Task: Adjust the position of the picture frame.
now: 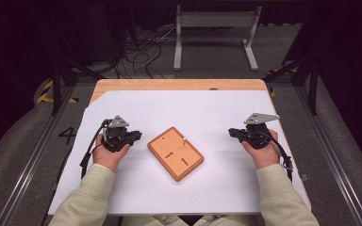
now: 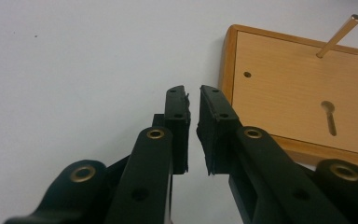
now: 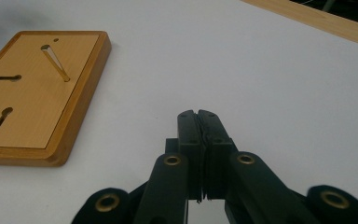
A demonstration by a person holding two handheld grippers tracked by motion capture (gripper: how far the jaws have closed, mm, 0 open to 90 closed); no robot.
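A small wooden board (image 1: 175,153) lies at an angle in the middle of the white table top. A thin brass peg (image 1: 184,140) stands upright near its far corner, and two keyhole slots are cut into its face. My left gripper (image 1: 139,135) rests left of the board with its tips toward it. In the left gripper view its jaws (image 2: 193,93) stand a narrow gap apart with nothing between them, just short of the board (image 2: 289,93) and its peg (image 2: 338,35). My right gripper (image 1: 231,133) sits to the right, and its jaws (image 3: 198,114) are pressed together, empty, with the board (image 3: 32,93) off to the left.
A white sheet (image 1: 179,108) covers the wooden table, whose bare edge (image 1: 179,84) shows at the far side. Beyond it stand a grey metal stand (image 1: 214,33) and loose cables (image 1: 141,52) on the floor. Black frame legs flank both sides of the table.
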